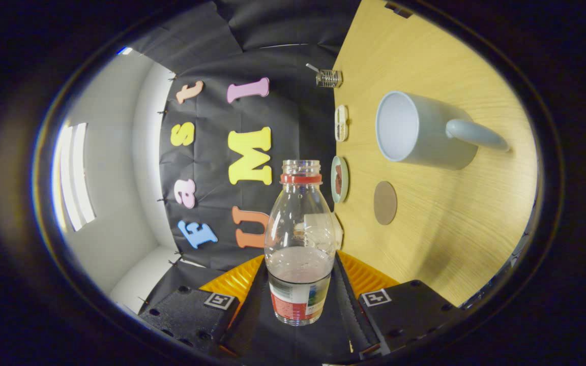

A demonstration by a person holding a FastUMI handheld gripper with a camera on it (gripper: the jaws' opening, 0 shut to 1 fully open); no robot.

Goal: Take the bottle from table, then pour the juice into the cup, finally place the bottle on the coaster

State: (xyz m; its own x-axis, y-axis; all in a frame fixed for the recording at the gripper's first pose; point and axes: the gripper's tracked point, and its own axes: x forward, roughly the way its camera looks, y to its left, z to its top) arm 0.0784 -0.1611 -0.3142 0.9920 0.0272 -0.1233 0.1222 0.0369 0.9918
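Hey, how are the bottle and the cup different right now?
The bottle is clear plastic with a label; the cup is opaque pale blue-grey with a handle. The bottle is clamped between the tongs; the cup stands free on the wooden table. The bottle's neck is narrow, the cup's mouth wide. Both are open-topped.

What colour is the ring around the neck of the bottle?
Red. The ring sits just under the open mouth of the bottle, shown best in the gripper view.
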